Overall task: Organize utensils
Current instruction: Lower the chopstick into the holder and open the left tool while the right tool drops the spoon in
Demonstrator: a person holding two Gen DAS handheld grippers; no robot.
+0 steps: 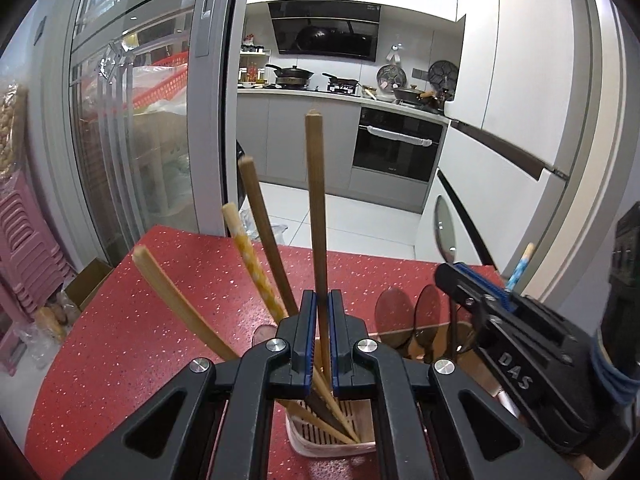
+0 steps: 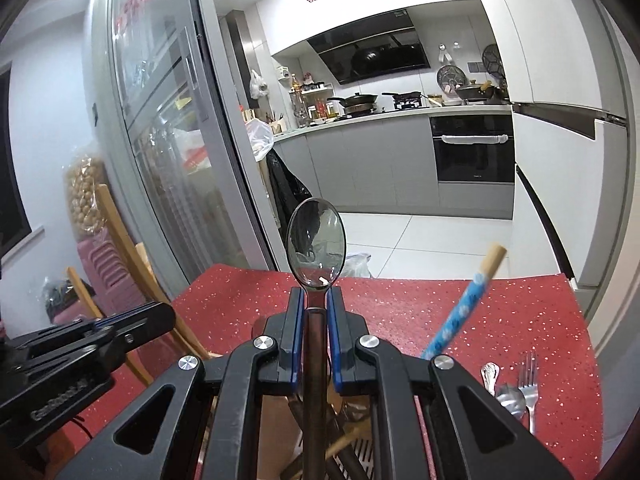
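A: Left gripper [image 1: 319, 308] is seen closest in the left wrist view — clenched on a brown chopstick [image 1: 315, 200], which is held near upright, top end at 12 o'clock.

B: Where is the lower end?

A: It is sunk into a pale slotted holder [image 1: 340, 438] at 6 o'clock, directly under the jaws. Three more chopsticks are fanned out of the same holder: a dark brown one [image 1: 262, 232], a yellow patterned one [image 1: 248, 256] and a pale one [image 1: 172, 300], all leaned toward 10–11 o'clock.

B: Right side?

A: Right gripper [image 2: 316, 312] is closed on a metal spoon [image 2: 316, 240] — handle pinched between the blue pads, bowl up at 12 o'clock in the right wrist view. A wooden compartment is glimpsed below the jaws; contents are too cluttered to be named.

B: Anything else nearby?

A: A blue patterned chopstick [image 2: 460, 316] is tilted toward 1 o'clock, its base hidden behind the gripper frame. A fork [image 2: 529, 380] and a second spoon [image 2: 510, 398] are laid flat on the red speckled table [image 2: 520, 308] at 4 o'clock, just beside each other. In the left wrist view two dark spoon bowls [image 1: 412, 312] are seen standing at 3 o'clock, between the two grippers.
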